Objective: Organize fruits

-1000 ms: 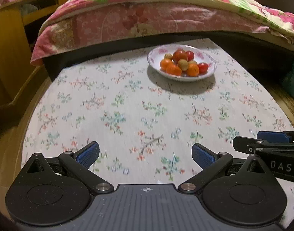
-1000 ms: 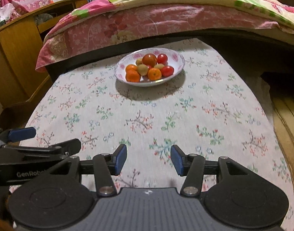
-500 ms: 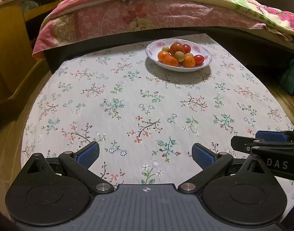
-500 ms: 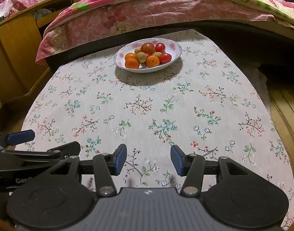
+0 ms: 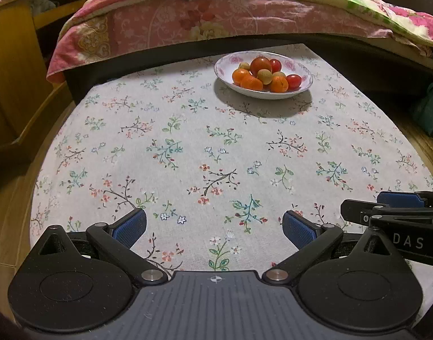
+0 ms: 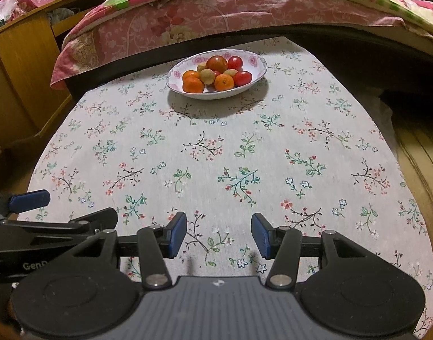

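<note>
At the far left stands a yellow-brown wooden cabinet [image 5: 9,90], and next to it a bed draped in a pink floral quilt [image 5: 188,22] runs along the far edge of the table. The table itself is covered by a pale grey cloth printed with small flower sprigs [image 5: 188,147].

The left gripper [image 5: 215,228] hangs low over the near part of the cloth with its blue-padded fingers spread wide — nothing sits between them. Just beside it, on its right, is the right gripper [image 6: 218,235], its own blue pads also apart, though by a narrower gap, and likewise empty.

Well apart from both, near the table's far edge, rests a shallow white porcelain bowl with pink roses on its rim [image 5: 225,66]. The fruits are heaped inside it: orange mandarins [image 5: 251,82] at the front, a large reddish tomato [image 5: 261,65] on top at the back, small yellow-green round fruits [image 5: 264,76] in the middle, and glossy red cherry tomatoes [image 5: 293,81] toward the right. At the far right edge a dark green bag [image 5: 427,107] sits on the wooden floor.
</note>
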The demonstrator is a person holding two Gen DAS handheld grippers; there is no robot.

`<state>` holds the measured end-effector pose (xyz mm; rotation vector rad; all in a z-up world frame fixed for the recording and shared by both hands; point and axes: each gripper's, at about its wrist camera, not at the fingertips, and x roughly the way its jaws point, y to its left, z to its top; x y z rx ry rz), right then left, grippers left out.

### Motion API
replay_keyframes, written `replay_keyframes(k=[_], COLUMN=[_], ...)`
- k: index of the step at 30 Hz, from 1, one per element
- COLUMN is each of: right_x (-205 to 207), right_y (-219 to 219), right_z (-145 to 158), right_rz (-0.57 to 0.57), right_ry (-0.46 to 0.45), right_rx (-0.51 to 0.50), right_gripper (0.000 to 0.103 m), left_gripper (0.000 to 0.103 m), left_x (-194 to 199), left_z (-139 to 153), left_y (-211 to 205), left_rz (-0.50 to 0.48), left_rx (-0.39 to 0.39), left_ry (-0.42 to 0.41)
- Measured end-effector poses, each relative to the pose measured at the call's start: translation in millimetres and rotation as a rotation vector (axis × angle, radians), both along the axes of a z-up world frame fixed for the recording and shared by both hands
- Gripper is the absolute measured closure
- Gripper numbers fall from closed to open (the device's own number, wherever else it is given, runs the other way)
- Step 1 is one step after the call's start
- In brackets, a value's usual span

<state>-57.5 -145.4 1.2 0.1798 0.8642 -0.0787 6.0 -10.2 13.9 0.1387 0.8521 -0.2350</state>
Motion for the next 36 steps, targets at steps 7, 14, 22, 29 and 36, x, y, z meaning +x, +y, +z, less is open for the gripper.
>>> replay_keyframes(k=[7, 14, 22, 29, 36], right_x=[0.4, -1.0, -2.7, -2.9, -2.0], right_y=[0.2, 0.5, 2.8, 2.6, 2.0], right_z=[-1.2, -2.1, -3.7, -4.9, -6.6], right_rz=[-0.002, -0.009, -0.003, -0.007, -0.009], right_ry=[0.006, 0.016, 0.024, 0.029, 0.034], right_rx=[-0.001, 0.002, 0.001, 0.003, 0.004], right_gripper=[0.054, 0.054, 0.054, 0.054, 0.054], left_gripper=[0.000, 0.000, 0.000, 0.000, 0.000], left_x=[0.2, 0.5, 0.8, 0.9, 0.6], left_z=[-1.7, -2.8, -3.4, -4.4, -5.3], left_y=[-0.5, -0.7, 0.1, -0.1, -1.2], left_rz=[0.000, 0.008, 0.014, 0.010, 0.011], left_rx=[0.008, 0.014, 0.015, 0.015, 0.017], left_ry=[-0.001, 0.002, 0.005, 0.007, 0.007])
